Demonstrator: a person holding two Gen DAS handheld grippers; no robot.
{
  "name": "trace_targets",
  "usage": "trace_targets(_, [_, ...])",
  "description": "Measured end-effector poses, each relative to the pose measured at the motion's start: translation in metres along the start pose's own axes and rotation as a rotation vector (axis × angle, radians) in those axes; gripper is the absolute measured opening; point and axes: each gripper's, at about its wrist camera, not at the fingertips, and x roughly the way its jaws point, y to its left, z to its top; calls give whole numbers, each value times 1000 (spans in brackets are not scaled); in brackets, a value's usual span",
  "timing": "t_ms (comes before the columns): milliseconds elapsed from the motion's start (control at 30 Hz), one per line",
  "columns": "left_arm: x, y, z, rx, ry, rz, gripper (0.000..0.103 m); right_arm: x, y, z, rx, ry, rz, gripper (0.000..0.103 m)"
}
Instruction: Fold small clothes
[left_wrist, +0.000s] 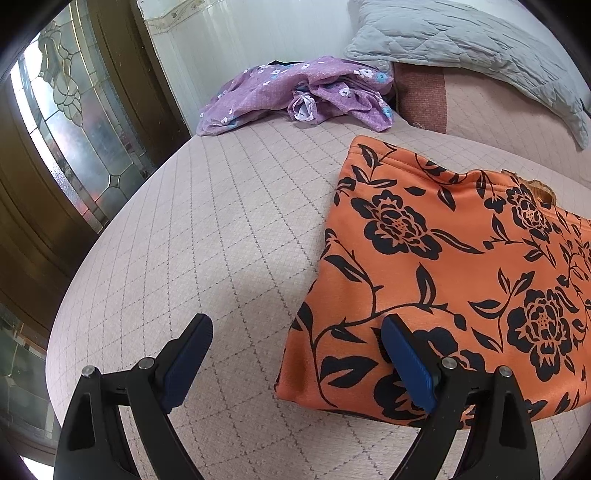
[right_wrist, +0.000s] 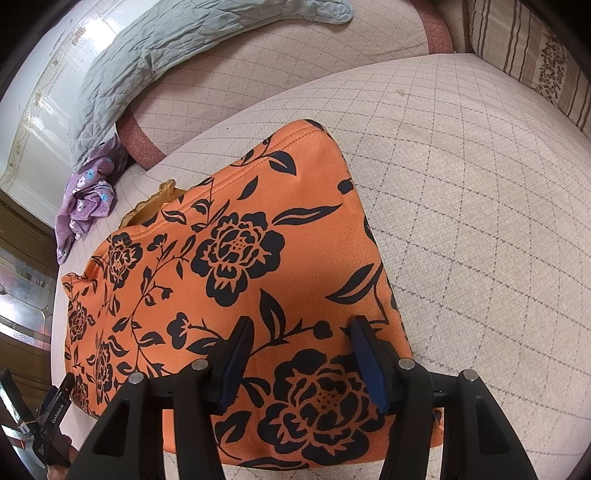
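An orange garment with black flowers (left_wrist: 436, 273) lies folded flat on the quilted sofa seat (left_wrist: 207, 229); it also shows in the right wrist view (right_wrist: 236, 280). My left gripper (left_wrist: 297, 332) is open and empty, above the garment's left near corner, one finger over the cloth. My right gripper (right_wrist: 301, 334) is open and empty, above the garment's near right part. A crumpled purple flowered garment (left_wrist: 295, 92) lies at the far end of the seat; it also shows in the right wrist view (right_wrist: 86, 195).
A grey quilted pillow (left_wrist: 480, 48) leans on the sofa back. A striped cushion (right_wrist: 532, 59) stands at the far right. A wooden door with leaded glass (left_wrist: 66, 122) is left of the sofa. The left gripper's body (right_wrist: 48, 421) shows at the lower left.
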Motion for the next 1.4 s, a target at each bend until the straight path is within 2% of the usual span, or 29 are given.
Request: trace_targets(1400, [-3,-5,-2,15,-10,-4,93,0,0,0,0,2,1,59])
